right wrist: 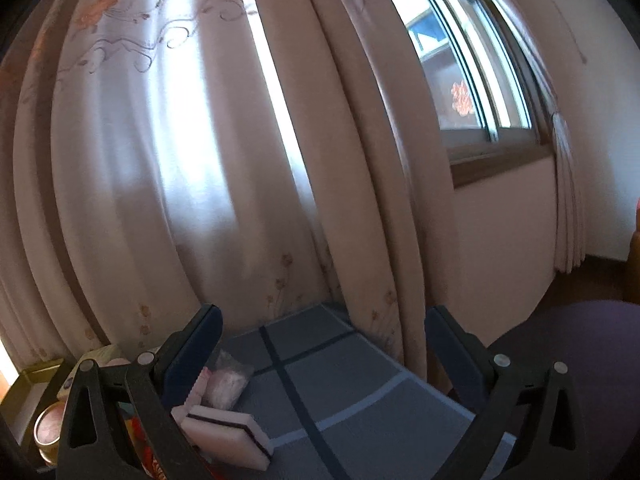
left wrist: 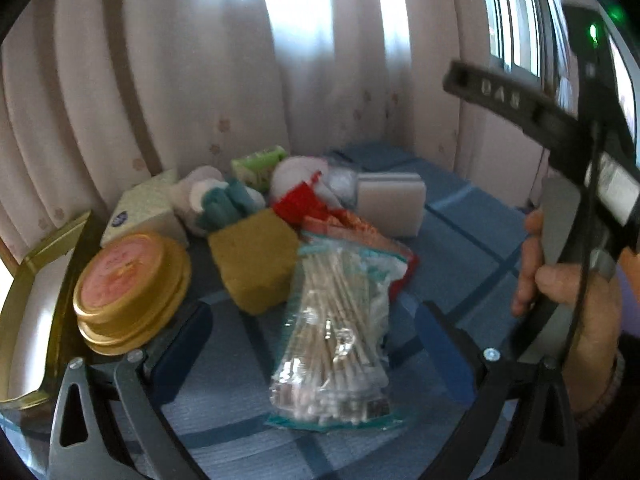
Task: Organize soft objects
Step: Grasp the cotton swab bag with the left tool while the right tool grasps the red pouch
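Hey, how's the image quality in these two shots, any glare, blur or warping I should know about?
Left wrist view: backlit curtain blows out white, the right gripper's handle is motion-blurred, and the cotton swab bag glints. Right wrist view: the same curtain glare, the sponge and table sit in dim shadow, and fisheye bends the window frame.

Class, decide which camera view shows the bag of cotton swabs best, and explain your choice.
The left wrist view: the bag of cotton swabs lies whole on the blue checked cloth, between that gripper's open fingers. The right wrist view does not show it; only the white sponge and curtains appear there.
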### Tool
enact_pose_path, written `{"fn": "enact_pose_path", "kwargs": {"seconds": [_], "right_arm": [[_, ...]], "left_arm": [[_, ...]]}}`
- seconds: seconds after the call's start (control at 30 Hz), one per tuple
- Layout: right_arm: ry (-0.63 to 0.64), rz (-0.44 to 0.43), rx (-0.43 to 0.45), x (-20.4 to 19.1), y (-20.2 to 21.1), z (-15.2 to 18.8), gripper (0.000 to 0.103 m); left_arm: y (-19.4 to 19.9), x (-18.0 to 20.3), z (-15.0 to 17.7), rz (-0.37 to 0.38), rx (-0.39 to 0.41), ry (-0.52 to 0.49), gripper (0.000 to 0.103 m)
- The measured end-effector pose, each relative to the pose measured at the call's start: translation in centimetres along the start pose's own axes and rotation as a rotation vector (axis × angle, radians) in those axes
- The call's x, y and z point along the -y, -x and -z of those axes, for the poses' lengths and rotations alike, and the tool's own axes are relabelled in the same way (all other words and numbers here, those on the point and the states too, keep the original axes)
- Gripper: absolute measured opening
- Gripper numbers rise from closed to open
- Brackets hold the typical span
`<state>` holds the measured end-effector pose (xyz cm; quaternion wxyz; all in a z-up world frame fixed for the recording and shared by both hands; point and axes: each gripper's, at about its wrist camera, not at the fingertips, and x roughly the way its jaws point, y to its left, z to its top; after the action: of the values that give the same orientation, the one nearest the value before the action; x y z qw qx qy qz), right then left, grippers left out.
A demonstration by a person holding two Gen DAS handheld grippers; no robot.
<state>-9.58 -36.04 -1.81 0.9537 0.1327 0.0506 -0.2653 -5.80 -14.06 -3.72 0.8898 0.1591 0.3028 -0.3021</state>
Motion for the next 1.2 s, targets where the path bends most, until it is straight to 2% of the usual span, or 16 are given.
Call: {"fn": "enact_pose_path", "kwargs": {"seconds": [0.03,0.1,0.13,0.2,0.23,0.33,0.5,0.67,0.77,0.9,1.03,1.2], "right_arm": [[-0.001,-0.003,-0.006,-0.1,-0.1,0.0,0.102],[-0.002,-0.016,-0.015,-0.1,-0.2,-0.1,0.102],[-0.003,-0.025,-0.020,-0.1,-0.1,0.0,0.102],[-0.008,-0.047,-0.036,-0.1,-0.2,0.1,0.102],[-0.014,-0.061,-0.048,-0.1,-0.3,0.2,0.102],[-0.027,-0.084,-0.083,-0.1,-0.9,0.4,0.102],[-0.032,-0.148,-0.123,-0.3,-1.4,0.6,0.102],[-0.017,-0.215,-0.148,-0.5,-1.1,0.8,0.102],[-0.004,-0.241,-0.194,-0.6,-0.7,1.0,0.100],[0.033,-0.297,-0.271,-1.1,0.5,1.8,0.099],[0.160,-0.354,-0.366,-3.5,1.6,3.8,0.099],[0.271,-0.392,-0.419,-6.0,2.1,5.3,0.099]], "left_arm": [[-0.3,-0.1,0.0,-0.011,-0.013,0.002,0.102],[-1.4,-0.3,0.1,-0.009,-0.054,0.031,0.092],[-1.8,-0.6,0.2,0.011,-0.081,0.062,0.081],[-2.4,-1.2,0.6,0.060,-0.114,0.123,0.073],[-2.6,-1.7,0.8,0.076,-0.123,0.150,0.065],[-2.5,-2.5,1.4,0.110,-0.115,0.205,0.055],[-0.7,-3.3,2.2,0.114,-0.069,0.225,0.043],[2.3,-5.1,2.6,0.106,0.020,0.253,0.041],[4.1,-5.8,2.9,0.078,0.069,0.242,0.040],[3.7,-6.5,2.8,0.059,0.076,0.241,0.040],[3.1,-7.1,3.1,0.027,0.048,0.258,0.040],[2.6,-7.5,3.6,-0.009,0.035,0.269,0.040]]}}
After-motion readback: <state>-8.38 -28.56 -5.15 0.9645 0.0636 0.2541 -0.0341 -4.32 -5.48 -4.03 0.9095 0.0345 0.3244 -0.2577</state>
